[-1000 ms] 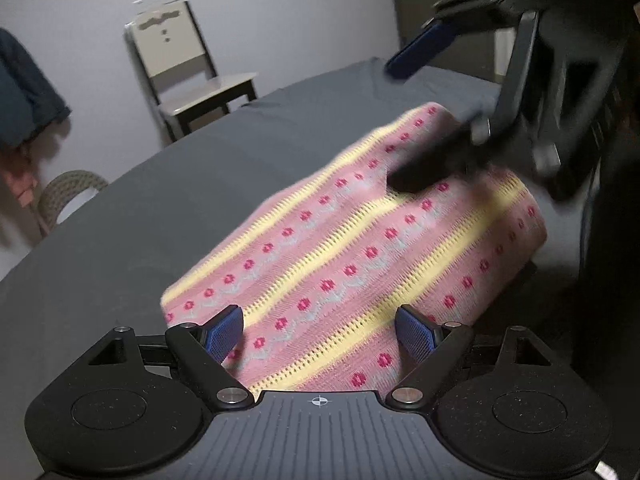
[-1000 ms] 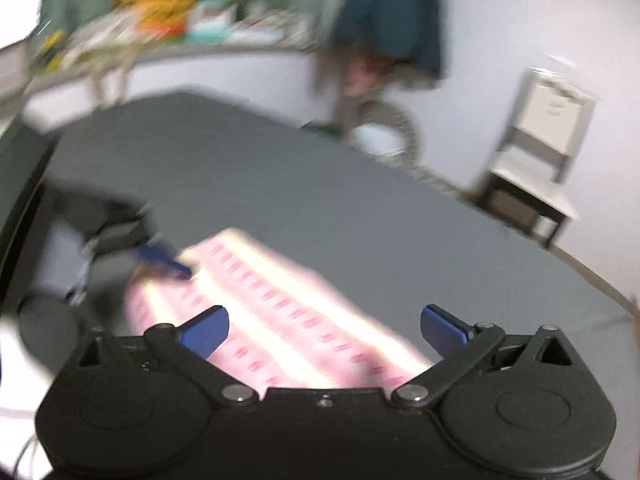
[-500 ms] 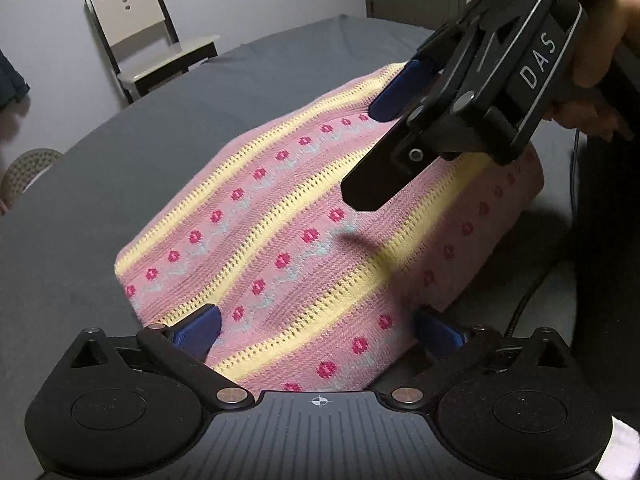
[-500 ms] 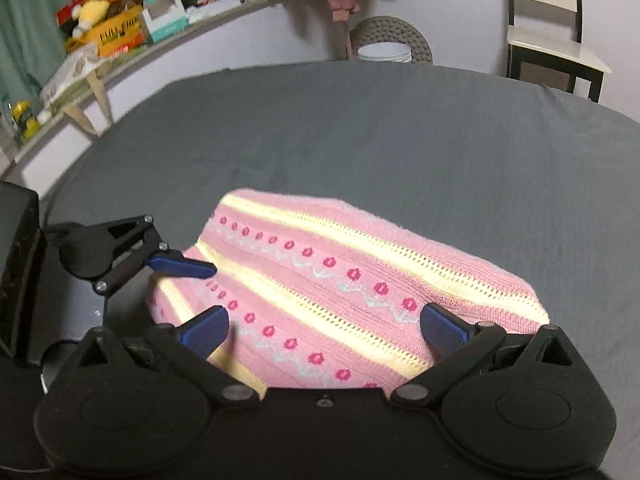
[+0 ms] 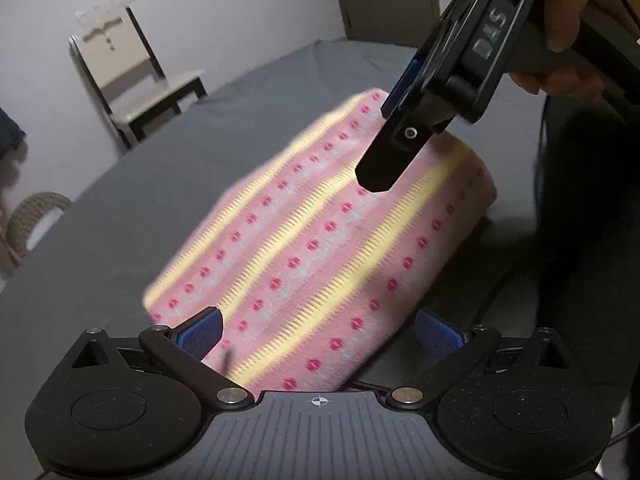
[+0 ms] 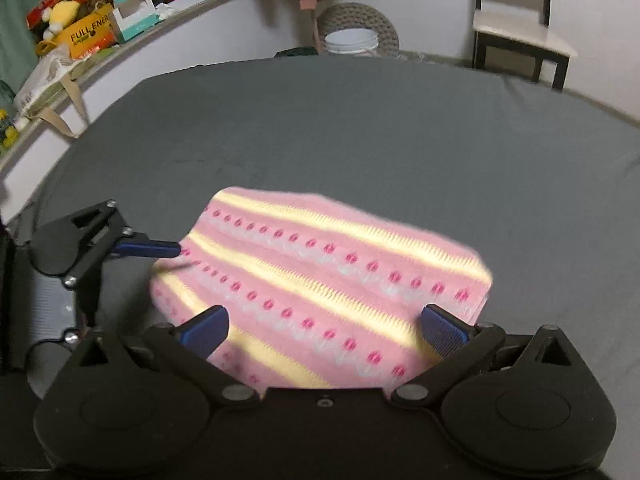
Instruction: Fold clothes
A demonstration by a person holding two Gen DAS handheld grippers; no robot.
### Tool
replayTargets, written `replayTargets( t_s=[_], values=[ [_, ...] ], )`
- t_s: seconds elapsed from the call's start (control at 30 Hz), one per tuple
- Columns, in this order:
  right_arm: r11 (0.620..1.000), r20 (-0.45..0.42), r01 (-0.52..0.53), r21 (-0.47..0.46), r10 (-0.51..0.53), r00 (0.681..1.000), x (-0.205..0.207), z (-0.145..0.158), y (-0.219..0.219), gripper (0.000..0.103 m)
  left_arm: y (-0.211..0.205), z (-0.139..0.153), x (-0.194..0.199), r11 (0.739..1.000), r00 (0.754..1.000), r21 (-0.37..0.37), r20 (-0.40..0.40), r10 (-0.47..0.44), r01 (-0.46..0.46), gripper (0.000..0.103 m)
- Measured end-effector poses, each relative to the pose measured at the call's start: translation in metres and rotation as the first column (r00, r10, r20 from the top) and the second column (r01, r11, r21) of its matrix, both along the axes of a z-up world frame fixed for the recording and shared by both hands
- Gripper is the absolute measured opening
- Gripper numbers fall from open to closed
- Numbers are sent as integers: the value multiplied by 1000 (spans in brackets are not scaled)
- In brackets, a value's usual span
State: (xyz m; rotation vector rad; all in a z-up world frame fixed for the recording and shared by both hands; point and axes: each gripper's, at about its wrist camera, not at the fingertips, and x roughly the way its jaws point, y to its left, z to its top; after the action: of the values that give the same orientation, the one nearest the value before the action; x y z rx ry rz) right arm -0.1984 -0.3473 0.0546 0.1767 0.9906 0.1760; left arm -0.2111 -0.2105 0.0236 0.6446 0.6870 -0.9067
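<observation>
The left gripper (image 5: pixel 318 332) sits at the bottom of its frame, jaws wide and empty, straddling the near end of the knit (image 5: pixel 320 240). Soft and limp, it should drape and slide easily, so a corner or folded edge looks the best hold (not the middle). The knit is pink with yellow stripes and rows of red flowers, lying folded mid-frame on the grey counter (image 6: pixel 360 128). The right gripper (image 6: pixel 324 330), lower centre, spreads its jaws wide over it, holding nothing.

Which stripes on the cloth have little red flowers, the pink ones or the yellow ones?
The pink stripes on the knitted cloth. The yellow stripes have no flowers.
</observation>
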Motion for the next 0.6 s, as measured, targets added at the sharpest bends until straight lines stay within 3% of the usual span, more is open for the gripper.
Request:
replayTargets(
  t_s=[0.13,0.37,0.6],
  values=[
    [1000,-87,15,22,-13,996,8,-22,0,103,-4,-17,2,998,999,65,-53,3,1,103],
    [998,-126,57,36,-52,991,17,-39,-3,103,-9,-24,-1,996,998,85,-57,16,-11,103],
    [998,-43,66,-2,-66,997,-2,-6,-1,103,10,2,-7,997,996,38,-53,70,-68,103]
  ],
)
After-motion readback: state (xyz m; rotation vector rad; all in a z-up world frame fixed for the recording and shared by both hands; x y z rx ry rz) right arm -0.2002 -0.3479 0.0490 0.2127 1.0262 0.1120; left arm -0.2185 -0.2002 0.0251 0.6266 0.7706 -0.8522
